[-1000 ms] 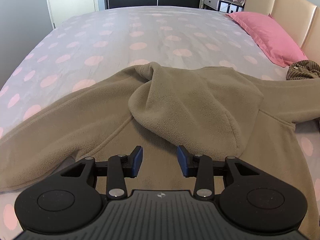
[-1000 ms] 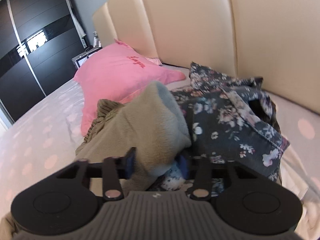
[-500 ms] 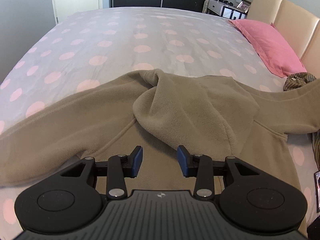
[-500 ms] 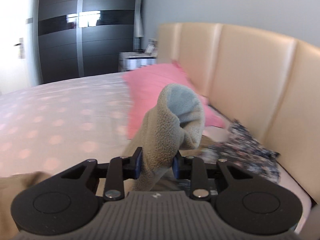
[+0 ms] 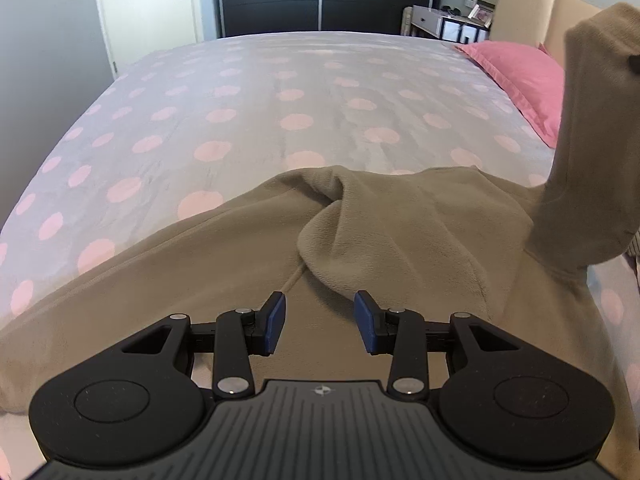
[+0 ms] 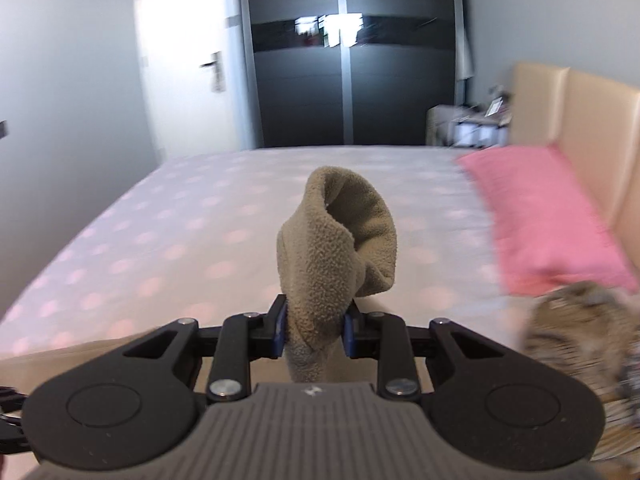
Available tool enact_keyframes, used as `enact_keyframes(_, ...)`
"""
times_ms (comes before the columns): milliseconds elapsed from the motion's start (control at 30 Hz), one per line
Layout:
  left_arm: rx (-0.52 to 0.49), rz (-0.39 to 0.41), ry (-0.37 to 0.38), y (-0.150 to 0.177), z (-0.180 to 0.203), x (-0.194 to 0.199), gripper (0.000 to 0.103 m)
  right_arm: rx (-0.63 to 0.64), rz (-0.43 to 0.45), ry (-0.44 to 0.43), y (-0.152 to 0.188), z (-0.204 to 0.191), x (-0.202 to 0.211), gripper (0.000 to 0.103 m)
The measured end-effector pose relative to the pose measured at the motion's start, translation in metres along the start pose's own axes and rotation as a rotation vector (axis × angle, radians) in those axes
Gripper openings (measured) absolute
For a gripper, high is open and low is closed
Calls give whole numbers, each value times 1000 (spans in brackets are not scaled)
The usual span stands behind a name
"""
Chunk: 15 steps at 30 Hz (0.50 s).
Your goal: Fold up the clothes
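Right hand-held gripper (image 6: 314,330) is raised above the bed, clamped on the sleeve (image 6: 340,240) of the beige fleece hoodie (image 5: 280,248). Left hand-held gripper (image 5: 320,322) hovers open over the hoodie spread on the polka-dot bed (image 5: 240,112).

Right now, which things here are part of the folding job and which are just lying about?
Part of the job:
fleece top
its sleeve, held in the right claw
left claw, open

Lying about:
pink pillow
striped garment
bed
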State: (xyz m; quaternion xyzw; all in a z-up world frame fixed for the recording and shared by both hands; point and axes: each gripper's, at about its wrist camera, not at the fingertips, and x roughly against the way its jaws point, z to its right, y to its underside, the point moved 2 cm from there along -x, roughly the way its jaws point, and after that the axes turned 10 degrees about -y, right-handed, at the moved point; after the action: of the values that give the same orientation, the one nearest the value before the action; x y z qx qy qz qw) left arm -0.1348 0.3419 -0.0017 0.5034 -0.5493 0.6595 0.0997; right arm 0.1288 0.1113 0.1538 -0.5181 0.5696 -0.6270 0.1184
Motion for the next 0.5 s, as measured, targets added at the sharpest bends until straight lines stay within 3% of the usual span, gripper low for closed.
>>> enact_keyframes(267, 47, -35, 9, 6, -22, -12, 36, -48, -116, -167, 48, -74, -84, 29)
enact_keyframes(500, 59, -54, 9, 7, -27, -20, 36, 26, -217, -199, 103, -119, -147, 29)
